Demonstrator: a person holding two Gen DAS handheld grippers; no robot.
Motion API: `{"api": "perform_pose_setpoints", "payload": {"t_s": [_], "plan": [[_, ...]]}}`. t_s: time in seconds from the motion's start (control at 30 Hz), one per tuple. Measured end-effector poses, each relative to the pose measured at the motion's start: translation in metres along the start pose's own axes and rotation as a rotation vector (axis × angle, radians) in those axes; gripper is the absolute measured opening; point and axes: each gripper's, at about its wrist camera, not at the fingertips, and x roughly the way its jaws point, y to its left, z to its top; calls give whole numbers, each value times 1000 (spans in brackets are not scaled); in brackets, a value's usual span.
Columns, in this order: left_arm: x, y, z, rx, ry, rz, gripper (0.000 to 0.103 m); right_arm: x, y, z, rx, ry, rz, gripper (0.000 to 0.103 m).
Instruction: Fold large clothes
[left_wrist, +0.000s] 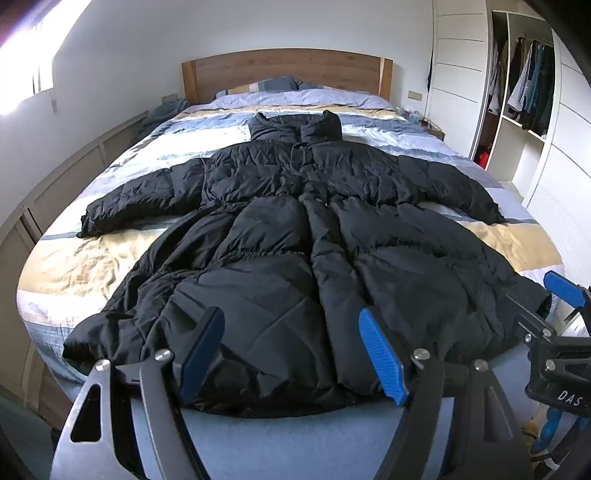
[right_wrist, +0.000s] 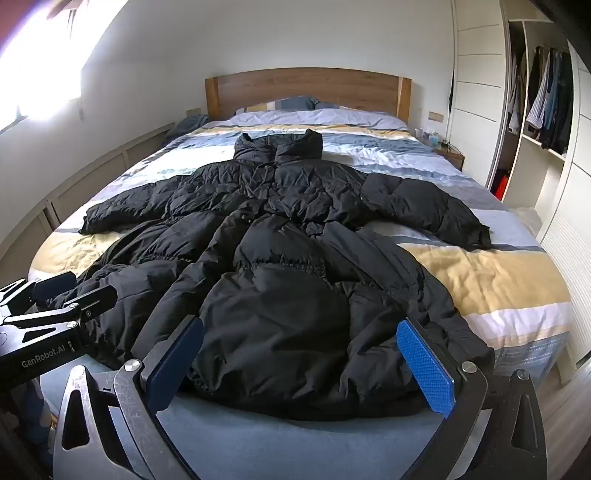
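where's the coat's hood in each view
Left wrist: the hood lies top centre, at the far end of the coat, just below the pillows.
Right wrist: the hood lies top centre, a little left of the middle.
Shared landmark: the wooden headboard stands right behind the hood in both views.

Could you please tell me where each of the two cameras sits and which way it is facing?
Left wrist: on the open left gripper at the foot of the bed, facing the headboard over the black coat; the right gripper shows at right.
Right wrist: on the open right gripper, facing likewise; the left gripper shows at left.
Shared: coat, bed, headboard, wardrobe.
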Motion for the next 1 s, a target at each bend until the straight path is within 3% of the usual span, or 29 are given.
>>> {"api": "perform_pose_setpoints", "payload": {"t_s": [0.27, 1.0], "plan": [[-5, -17, -2, 4, -5, 6, 74, 1, 0, 0, -5, 0, -5, 103], [2, -1, 0, -17, 9, -30, 74, 5, -1, -2, -9, 9, -12, 103]]}}
